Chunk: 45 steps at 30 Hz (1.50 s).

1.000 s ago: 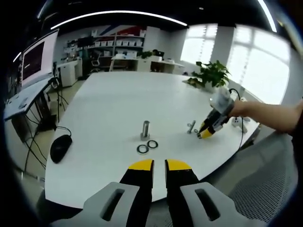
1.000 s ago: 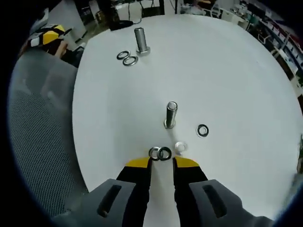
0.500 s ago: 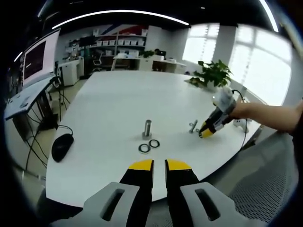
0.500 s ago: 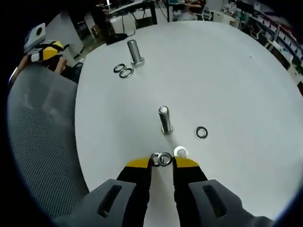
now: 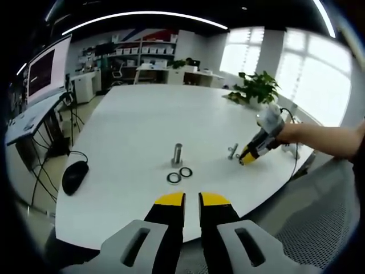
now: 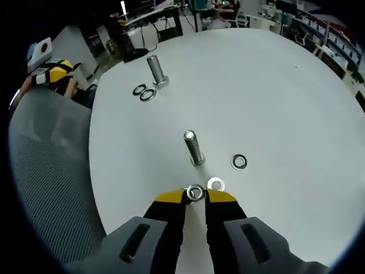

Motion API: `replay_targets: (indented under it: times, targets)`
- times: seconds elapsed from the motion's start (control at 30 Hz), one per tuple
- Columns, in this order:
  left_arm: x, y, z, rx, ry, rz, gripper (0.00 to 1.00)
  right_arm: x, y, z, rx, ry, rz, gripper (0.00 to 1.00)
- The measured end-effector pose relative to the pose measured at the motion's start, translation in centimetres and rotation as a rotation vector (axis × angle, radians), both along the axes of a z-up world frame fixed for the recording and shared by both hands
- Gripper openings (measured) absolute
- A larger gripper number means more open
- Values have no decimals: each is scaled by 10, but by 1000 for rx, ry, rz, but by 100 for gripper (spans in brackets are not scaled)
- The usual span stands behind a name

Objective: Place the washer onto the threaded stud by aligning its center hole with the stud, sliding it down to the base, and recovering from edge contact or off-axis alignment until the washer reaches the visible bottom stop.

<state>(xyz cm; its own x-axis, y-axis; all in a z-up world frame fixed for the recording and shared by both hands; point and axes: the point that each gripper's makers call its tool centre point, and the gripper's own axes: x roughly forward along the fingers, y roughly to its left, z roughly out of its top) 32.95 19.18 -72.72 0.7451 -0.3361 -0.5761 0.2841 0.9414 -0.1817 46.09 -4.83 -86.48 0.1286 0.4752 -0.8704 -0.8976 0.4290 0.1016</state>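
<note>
No text, label, brand, number or sign can be read in either view. In the left gripper view a lit screen is seen far to the left, but what is shown on it is too blurred to be read. The boxes on the far shelves are too small for any print to be made out.

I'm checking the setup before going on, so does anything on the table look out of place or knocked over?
Nothing stands out. Both studs stand upright on the white table: the near stud ahead of the right gripper, the far stud with two washers flat beside it. A loose washer and a pale ring lie flat.
</note>
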Motion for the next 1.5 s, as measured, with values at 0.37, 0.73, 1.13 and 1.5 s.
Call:
replay_targets:
  times: [0.37,0.73,1.13,1.5]
  targets:
    - [0,0,0,-2,-1,-1,7,4,-3,5,5,-8,-14,15]
    - [0,0,1,0,-5,-5,7,20,5,37,104,-67,-70,15]
    - [0,-1,1,-1,-5,-4,7,37,20,72,236,-169,-103,15]
    - [-1,-1,0,0,-3,-3,7,22,34,69,217,-172,20,15]
